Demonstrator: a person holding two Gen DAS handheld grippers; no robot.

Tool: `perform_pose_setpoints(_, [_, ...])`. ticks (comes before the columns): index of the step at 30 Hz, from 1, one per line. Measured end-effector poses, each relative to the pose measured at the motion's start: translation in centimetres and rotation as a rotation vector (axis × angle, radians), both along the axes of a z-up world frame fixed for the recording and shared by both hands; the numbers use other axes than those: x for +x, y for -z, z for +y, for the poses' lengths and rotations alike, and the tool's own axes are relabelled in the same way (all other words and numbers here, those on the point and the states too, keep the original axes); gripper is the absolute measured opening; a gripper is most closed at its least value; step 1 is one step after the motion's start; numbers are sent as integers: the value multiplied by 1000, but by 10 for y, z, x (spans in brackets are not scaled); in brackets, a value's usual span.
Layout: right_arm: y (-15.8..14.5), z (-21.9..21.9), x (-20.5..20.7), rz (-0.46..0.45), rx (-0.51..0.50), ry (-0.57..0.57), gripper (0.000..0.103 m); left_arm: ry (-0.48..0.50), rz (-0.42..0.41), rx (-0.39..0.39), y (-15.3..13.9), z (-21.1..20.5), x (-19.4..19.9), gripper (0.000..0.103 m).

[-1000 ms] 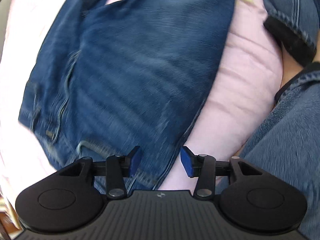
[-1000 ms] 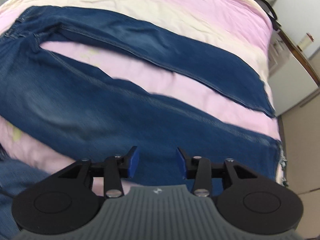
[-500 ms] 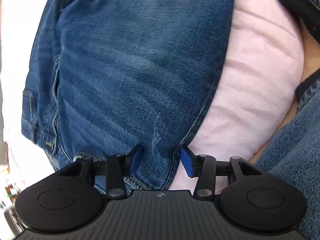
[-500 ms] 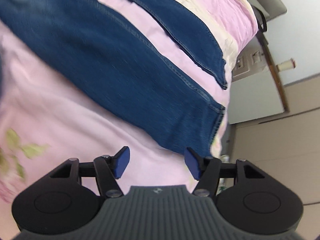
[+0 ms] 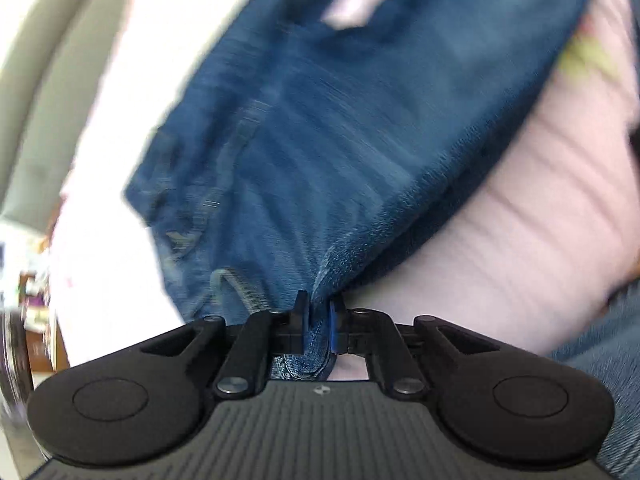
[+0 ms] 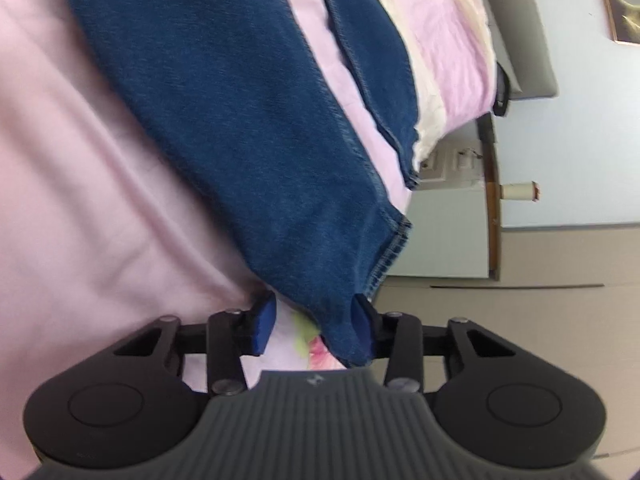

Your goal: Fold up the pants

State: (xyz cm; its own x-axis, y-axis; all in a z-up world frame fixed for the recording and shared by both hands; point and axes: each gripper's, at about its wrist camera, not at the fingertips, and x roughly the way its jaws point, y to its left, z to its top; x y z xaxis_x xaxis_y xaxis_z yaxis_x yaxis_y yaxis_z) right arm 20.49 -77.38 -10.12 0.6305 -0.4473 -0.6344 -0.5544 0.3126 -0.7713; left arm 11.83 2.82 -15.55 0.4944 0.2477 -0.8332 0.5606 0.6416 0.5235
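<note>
Left wrist view first: your left tongs are clamped together on a bunched edge of the dark blue denim pants, up at the waist end, where a belt loop and stitched seams show just left of the grip. You hold there because the waist corner is thick enough to bite firmly and gives you control of the whole upper half when the cloth is carried over. From the pinch, the denim fans out and rises off the pale pink bedsheet, so this end looks lifted, not lying flat; the blur makes finer detail hard to read.

Right wrist view: your right tongs stand apart, with the corner of the near leg's hem lying between them, against the right-hand pad; the left-hand pad is clear of the cloth. The pants stretch away across the bed, the second leg beyond with a strip of sheet between. Placing yourself at the cuff matches the waist grip, so both ends of one side can travel together. I judge you need to close on that hem before lifting, or it will slip out.
</note>
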Motion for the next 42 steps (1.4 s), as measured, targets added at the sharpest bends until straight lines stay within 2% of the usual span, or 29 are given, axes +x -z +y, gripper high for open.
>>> perform_pose_setpoints(2, [-1, -3, 7, -13, -1, 48, 14, -43, -74, -45, -20, 3, -1, 9])
perform_pose_setpoints(3, [-3, -5, 11, -19, -4, 74, 0, -55, -96, -57, -28, 4, -1, 9])
perform_pose_setpoints(8, [-36, -4, 30, -146, 22, 149, 0, -101, -227, -94, -66, 11, 6, 8])
perform_pose_setpoints(14, [-101, 6, 54, -287, 35, 200, 0, -121, -345, -143, -109, 24, 12, 8])
perform_pose_setpoints(18, [-140, 14, 68, -342, 15, 214, 0, -119, -389, -165, -139, 33, 31, 8])
perform_pose_setpoints(21, [-159, 20, 83, -362, 11, 225, 0, -123, -374, -147, -146, 35, 56, 8])
perform_pose_setpoints(26, [-159, 31, 124, -331, -8, 248, 0, -146, -329, -138, -145, 32, 106, 8])
perform_pose_setpoints(33, [-132, 48, 203, -243, -44, 242, 0, -132, -290, -66, -129, 30, 195, 9])
perform_pose_setpoints(38, [-97, 61, 282, -169, -65, 256, 0, -132, -215, -9, -75, 31, 273, 9])
perform_pose_setpoints(42, [-53, 75, 344, -126, -129, 233, 0, -162, -136, -22, -29, 38, 316, 9])
